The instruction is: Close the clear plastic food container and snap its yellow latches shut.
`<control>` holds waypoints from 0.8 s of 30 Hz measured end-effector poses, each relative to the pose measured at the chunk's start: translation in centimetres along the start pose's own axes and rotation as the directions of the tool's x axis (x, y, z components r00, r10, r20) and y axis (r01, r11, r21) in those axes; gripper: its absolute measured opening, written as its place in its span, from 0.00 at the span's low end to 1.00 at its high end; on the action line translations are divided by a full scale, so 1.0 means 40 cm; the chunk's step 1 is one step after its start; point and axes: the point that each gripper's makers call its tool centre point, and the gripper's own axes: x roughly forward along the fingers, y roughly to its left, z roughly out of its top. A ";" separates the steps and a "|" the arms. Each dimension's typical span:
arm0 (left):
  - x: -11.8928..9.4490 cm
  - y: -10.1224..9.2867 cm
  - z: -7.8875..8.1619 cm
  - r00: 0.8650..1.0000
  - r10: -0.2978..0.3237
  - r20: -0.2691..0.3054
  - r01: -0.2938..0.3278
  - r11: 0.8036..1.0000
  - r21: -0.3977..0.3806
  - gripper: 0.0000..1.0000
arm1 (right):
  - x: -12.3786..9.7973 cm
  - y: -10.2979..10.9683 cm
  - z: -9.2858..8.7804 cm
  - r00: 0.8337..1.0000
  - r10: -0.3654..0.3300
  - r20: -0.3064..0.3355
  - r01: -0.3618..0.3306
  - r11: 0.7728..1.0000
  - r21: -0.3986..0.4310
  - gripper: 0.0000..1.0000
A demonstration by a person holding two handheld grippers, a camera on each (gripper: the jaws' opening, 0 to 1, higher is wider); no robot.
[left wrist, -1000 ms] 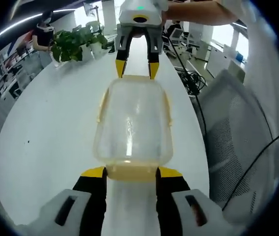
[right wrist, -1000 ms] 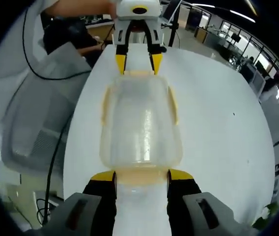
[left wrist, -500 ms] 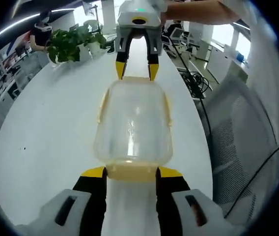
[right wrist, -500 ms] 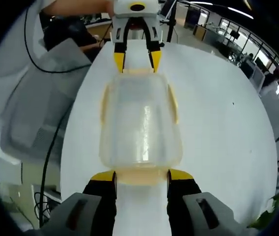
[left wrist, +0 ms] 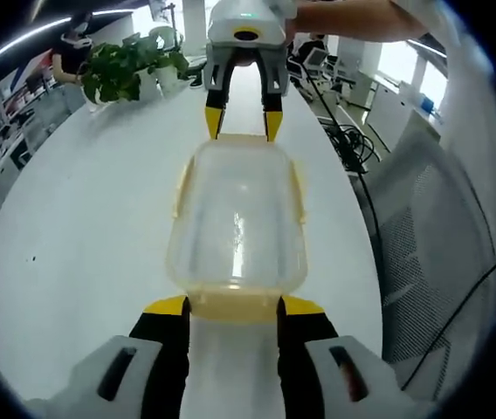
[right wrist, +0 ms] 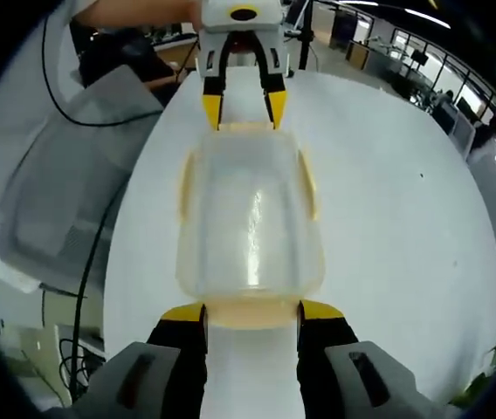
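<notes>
Left gripper view, near to far.
- Left gripper [left wrist: 233, 307]: at 6 o'clock, jaws parted, their yellow tips standing at either side of the near end latch [left wrist: 233, 305]. Whether the tips press the latch cannot be told.
- Clear plastic food container [left wrist: 237, 220]: at centre, lying lengthwise on the white table [left wrist: 82, 209], lid on. Yellow side latches run along its edges at 9 and 3 o'clock.
- Right gripper [left wrist: 241, 122]: at 12 o'clock, beyond the container, jaws parted, yellow tips at the container's far end. A person's arm [left wrist: 353, 19] reaches in behind it at 1 o'clock.
- Potted plant [left wrist: 130, 68]: at 11 o'clock, at the far part of the table.
- Mesh office chair [left wrist: 431, 236]: at 3 o'clock, beside the table, with cables [left wrist: 346, 144] on the floor beyond it.

Right gripper view, near to far.
- Right gripper [right wrist: 250, 312]: at 6 o'clock, jaws parted, yellow tips flanking the yellow latch on the near end.
- Clear plastic food container [right wrist: 250, 214]: at centre on the white table [right wrist: 396, 218], lid on.
- Left gripper [right wrist: 243, 106]: at 12 o'clock, jaws parted, tips at the far end of the container.
- Mesh office chair [right wrist: 73, 175]: at 9 o'clock, a black cable [right wrist: 91, 279] hanging below it.
</notes>
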 end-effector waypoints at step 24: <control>0.010 -0.009 -0.014 1.000 -0.005 -0.001 0.005 1.000 -0.006 0.40 | 0.012 0.013 -0.004 1.000 0.029 0.010 -0.029 1.000 0.006 0.44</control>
